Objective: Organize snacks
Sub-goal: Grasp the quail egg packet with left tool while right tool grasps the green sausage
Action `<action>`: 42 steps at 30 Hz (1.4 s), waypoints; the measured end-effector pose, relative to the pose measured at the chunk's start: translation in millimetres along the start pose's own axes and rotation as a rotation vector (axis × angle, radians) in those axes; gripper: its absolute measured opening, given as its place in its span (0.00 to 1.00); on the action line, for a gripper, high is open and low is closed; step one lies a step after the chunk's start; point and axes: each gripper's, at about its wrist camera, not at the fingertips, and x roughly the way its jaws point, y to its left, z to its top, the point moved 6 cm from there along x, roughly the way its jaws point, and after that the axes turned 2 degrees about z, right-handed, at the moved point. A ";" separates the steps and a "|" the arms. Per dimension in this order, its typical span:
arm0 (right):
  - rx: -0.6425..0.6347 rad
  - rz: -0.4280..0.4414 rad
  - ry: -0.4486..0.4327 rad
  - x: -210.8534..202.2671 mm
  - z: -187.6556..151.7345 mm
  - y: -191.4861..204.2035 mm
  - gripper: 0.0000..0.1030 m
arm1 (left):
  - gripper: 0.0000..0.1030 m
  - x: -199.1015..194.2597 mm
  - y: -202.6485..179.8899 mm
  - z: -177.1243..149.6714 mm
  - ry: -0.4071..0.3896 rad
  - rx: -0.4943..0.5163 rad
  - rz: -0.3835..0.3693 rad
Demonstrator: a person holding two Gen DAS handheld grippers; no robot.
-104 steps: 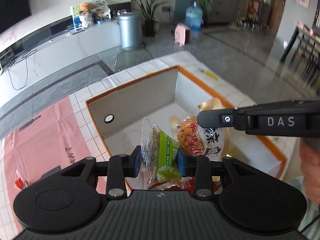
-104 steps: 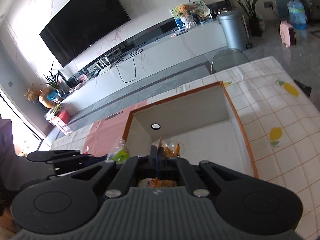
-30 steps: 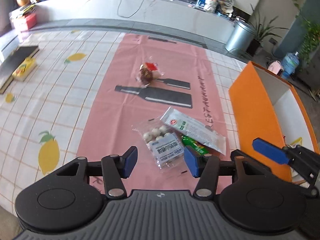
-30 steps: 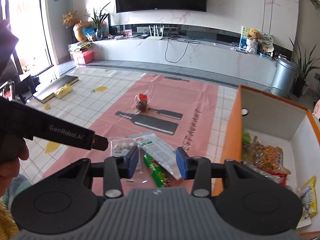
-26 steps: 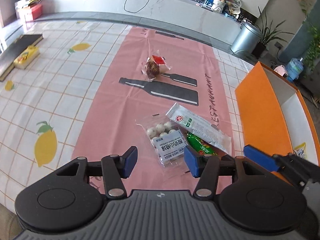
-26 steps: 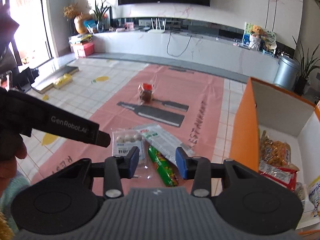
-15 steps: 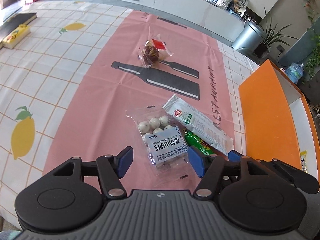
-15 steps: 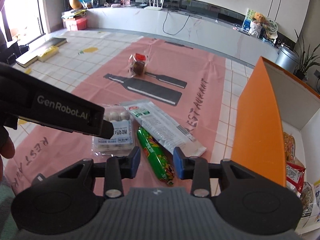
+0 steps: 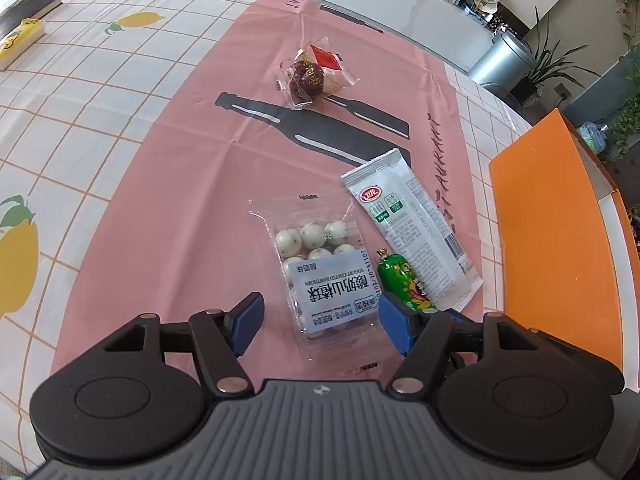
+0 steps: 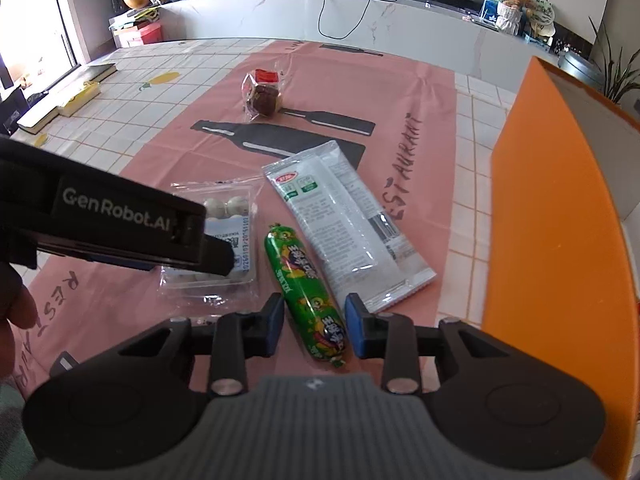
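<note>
Left wrist view first: my left gripper (image 9: 318, 322) stands wide apart, its jaws having just been opening, and the clear plastic pouch of white yogurt-coated balls with a pale blue label (image 9: 326, 276) lies flat between the blue pads without either pad pressing on it. I judge the wide spread is there to straddle the pouch across its width before closing. The gripper tilts steeply down toward the pink paper mat printed with dark bottle shapes (image 9: 192, 184).

From the right wrist view, my right gripper (image 10: 314, 326) has its jaws narrower and just been closing; the slim green foil-wrapped sausage stick (image 10: 308, 288) runs lengthwise between the pads, yet a gap shows on both sides, so nothing is gripped yet. The narrow setting suits a thin, round thing that could roll away. This gripper also pitches downward, and the left one crosses the picture's left side above the pouch, with part of the person's hand (image 10: 16, 304) at the edge.

Just beside the sausage lies the long white and green sealed wrapper (image 10: 344, 236), touching or nearly touching it. Well apart, further up the mat, sits the small clear packet with a dark red fruit and red tag (image 9: 312, 74). To the right stands the orange cardboard box (image 10: 544, 216), its wall near the snacks; I judge that is where these go.
</note>
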 end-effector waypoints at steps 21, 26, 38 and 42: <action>0.091 0.049 -0.005 1.0 4.6 0.1 0.20 | 0.82 -10.0 25.1 -0.9 -0.040 -0.018 -0.021; 0.107 0.079 -0.045 -4.0 6.4 -7.3 0.20 | 0.83 -6.9 18.8 2.1 -0.059 -0.018 -0.012; 0.052 0.110 -0.093 -4.1 10.2 -5.4 0.23 | 0.83 9.5 -8.8 5.4 -0.061 0.157 0.168; 0.044 0.108 -0.095 0.4 8.4 -5.7 0.25 | 0.83 13.5 -12.8 5.9 -0.061 0.192 0.206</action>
